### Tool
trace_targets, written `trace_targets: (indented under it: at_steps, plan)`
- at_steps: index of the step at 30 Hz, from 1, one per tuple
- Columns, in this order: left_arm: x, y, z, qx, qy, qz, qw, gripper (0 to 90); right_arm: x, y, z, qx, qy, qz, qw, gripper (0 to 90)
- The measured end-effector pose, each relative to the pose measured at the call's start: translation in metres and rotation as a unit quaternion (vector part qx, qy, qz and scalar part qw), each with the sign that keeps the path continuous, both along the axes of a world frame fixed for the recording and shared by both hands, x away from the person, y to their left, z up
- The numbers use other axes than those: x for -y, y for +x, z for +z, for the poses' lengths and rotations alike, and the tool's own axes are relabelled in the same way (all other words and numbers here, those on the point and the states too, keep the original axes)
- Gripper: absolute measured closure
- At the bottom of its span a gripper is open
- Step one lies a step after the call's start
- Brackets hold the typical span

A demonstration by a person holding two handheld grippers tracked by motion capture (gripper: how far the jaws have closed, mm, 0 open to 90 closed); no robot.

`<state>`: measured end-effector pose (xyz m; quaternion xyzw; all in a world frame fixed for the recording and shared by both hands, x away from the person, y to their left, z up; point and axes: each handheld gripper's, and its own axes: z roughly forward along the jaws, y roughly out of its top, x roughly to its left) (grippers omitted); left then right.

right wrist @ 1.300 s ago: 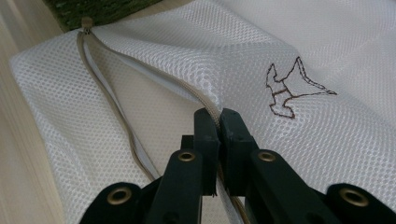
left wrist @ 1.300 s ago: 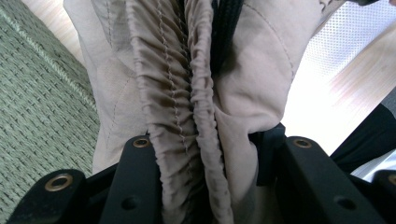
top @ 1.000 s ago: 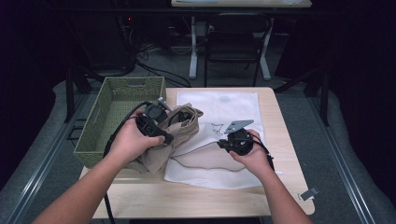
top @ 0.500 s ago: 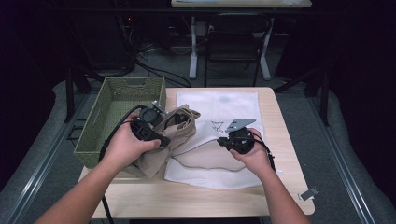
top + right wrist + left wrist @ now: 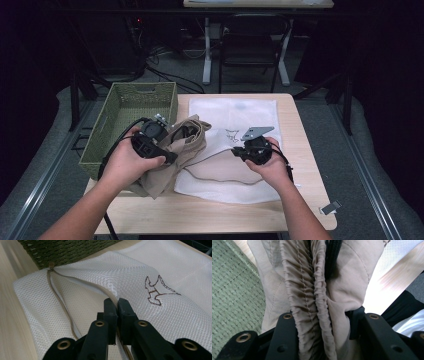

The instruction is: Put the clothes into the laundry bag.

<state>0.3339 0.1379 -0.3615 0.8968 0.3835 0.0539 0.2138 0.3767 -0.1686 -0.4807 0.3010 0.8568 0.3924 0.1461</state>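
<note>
Two grippers at work on the wooden table [image 5: 300, 200]. Left gripper [image 5: 172, 137] pinches the bunched elastic waistband of beige trousers [image 5: 317, 297], held raised just beside the green woven basket [image 5: 125, 107]. Right gripper [image 5: 117, 307], jaws pressed together, nips the zipper edge of the white mesh laundry bag [image 5: 82, 290], which lies flat mid-table.

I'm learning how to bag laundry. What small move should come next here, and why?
Probably lift the mesh bag's zipper edge with the right claw, which is shut on it, to widen the mouth. The left claw grips the bunched tan garment beside the bag, ready to go in.
</note>
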Motion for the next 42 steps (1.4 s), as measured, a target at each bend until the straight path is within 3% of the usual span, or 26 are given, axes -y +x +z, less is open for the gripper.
trace_targets:
  at_steps: [13,34,42]
  plan:
    - [-0.003,-0.019,-0.002,0.003,-0.01,-0.014,0.9999,63.0,-0.001,0.0,-0.001,0.004,-0.004,-0.001,1.0,86.6]
    - [-0.003,-0.039,-0.026,0.0,-0.031,-0.027,0.9991,63.0,-0.001,0.0,-0.002,0.004,-0.003,0.0,1.0,86.4]
    - [-0.001,-0.044,-0.036,-0.006,-0.028,-0.032,0.9991,63.0,-0.002,-0.001,-0.002,0.006,-0.005,0.0,1.0,86.4]
